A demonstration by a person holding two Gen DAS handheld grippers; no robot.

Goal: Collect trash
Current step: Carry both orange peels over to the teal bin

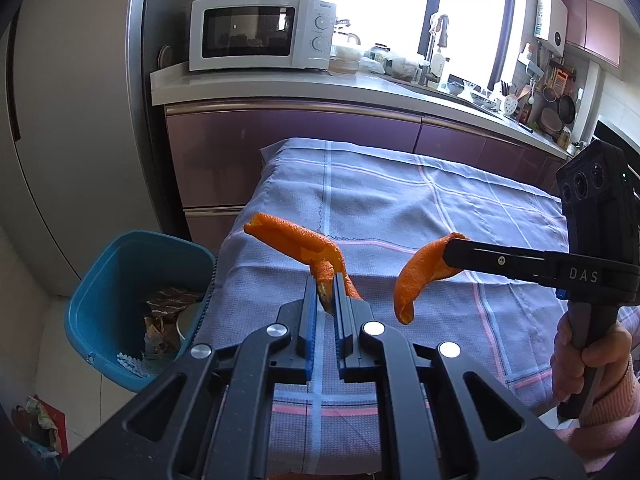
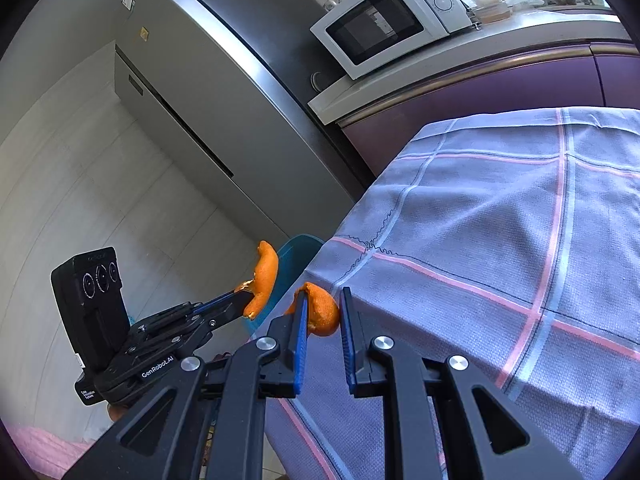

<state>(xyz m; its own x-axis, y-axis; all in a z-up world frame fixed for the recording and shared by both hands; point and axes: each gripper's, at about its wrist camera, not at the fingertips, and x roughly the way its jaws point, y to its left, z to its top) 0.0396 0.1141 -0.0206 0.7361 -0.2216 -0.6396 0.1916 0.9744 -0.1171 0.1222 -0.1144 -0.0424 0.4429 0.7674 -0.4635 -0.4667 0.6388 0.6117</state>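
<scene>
My left gripper [image 1: 325, 282] is shut on an orange peel [image 1: 298, 244] and holds it above the left edge of the cloth-covered table [image 1: 400, 208]. It also shows in the right wrist view [image 2: 246, 300] with its peel [image 2: 264, 274]. My right gripper [image 2: 325, 300] is shut on a second orange peel [image 2: 322, 312]; in the left wrist view this peel [image 1: 416, 276] hangs from the right gripper [image 1: 450, 256] above the table. A blue trash bin [image 1: 120, 292] with wrappers inside stands on the floor left of the table.
A purple cabinet [image 1: 280, 148] with a white microwave [image 1: 260, 32] stands behind the table. A grey fridge [image 2: 192, 92] is at the left. A cluttered counter and sink [image 1: 480, 92] run to the right.
</scene>
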